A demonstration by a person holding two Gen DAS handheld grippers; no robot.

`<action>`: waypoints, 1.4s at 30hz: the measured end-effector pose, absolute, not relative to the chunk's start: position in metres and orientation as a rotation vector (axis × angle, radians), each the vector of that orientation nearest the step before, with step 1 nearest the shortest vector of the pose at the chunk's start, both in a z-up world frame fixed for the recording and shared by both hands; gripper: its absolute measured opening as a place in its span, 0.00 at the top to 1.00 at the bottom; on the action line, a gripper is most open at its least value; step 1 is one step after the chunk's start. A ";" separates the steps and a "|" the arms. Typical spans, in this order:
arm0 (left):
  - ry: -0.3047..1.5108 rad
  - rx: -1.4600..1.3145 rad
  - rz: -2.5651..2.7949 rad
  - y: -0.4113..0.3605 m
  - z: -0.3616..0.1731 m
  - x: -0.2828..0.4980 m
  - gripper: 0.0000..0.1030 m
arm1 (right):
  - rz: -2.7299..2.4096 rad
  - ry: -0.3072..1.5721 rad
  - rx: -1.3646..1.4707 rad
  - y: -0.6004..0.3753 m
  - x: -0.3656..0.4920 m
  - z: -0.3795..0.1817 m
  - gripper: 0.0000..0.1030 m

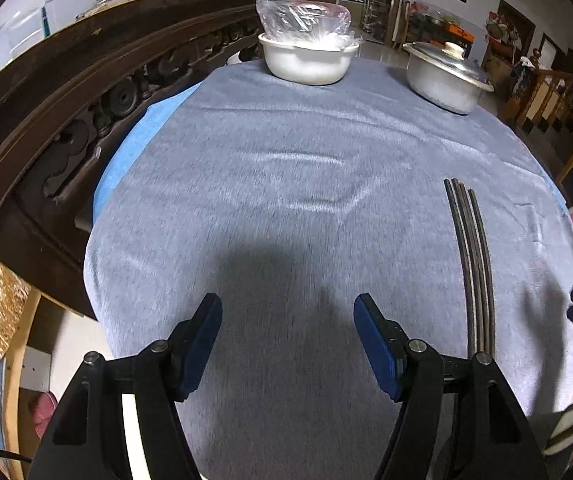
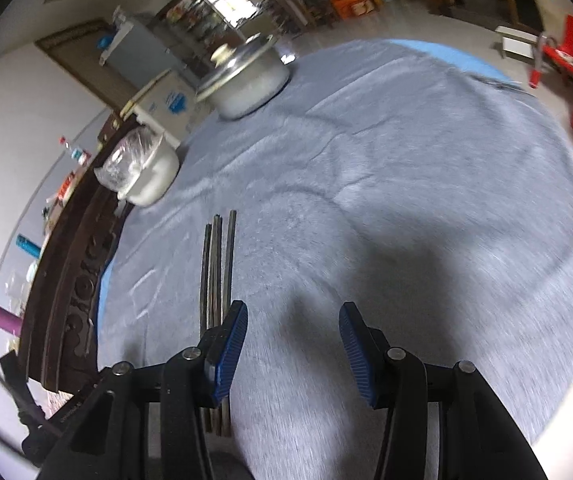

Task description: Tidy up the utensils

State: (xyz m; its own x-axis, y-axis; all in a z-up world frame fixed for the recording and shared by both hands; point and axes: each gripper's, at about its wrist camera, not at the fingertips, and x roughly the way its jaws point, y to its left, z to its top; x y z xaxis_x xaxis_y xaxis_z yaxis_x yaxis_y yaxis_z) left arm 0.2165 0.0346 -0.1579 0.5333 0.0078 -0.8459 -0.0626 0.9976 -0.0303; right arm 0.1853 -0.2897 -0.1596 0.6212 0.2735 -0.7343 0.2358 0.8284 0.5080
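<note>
While you hover both grippers over the grey-clothed tabletop (image 1: 286,152):
Chopsticks: four dark wooden chopsticks (image 1: 472,264), bundled, lying between your grippers.
Left gripper (image 1: 288,344): spread, empty.
Right gripper (image 2: 292,350): spread, empty.
Vessels: one white plastic-covered bowl (image 1: 306,62), one lidded metal pot (image 1: 444,80).

Heathered grey-blue table cloth (image 1: 286,168), with a plain sky-blue cloth edge (image 1: 134,148) showing beneath it. Dark brown-black wooden chopsticks (image 1: 471,264). Off-white ceramic bowl (image 1: 306,64) under clear glossy plastic film (image 1: 302,16). Dull silver aluminium pot (image 1: 444,80) with cream lid knob (image 1: 455,49). Dark brown carved wooden furniture rail (image 1: 86,92). Black left gripper (image 1: 288,316) and right gripper (image 2: 292,322), both with ribbed navy-blue finger pads (image 2: 232,344).
</note>
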 end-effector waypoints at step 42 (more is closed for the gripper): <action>1.154 0.103 -0.378 -0.090 -0.188 0.369 0.33 | 0.114 1.138 0.312 -0.240 0.363 -0.195 0.93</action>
State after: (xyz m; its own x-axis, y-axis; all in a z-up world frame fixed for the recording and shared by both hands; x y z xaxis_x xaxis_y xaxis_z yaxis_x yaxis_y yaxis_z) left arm 0.3692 -0.0905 -0.1877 0.3492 -0.2388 -0.9061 0.3441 0.9321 -0.1131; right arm 0.3630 -0.2402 -0.1955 0.4191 0.2467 -0.8738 0.0683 0.9511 0.3013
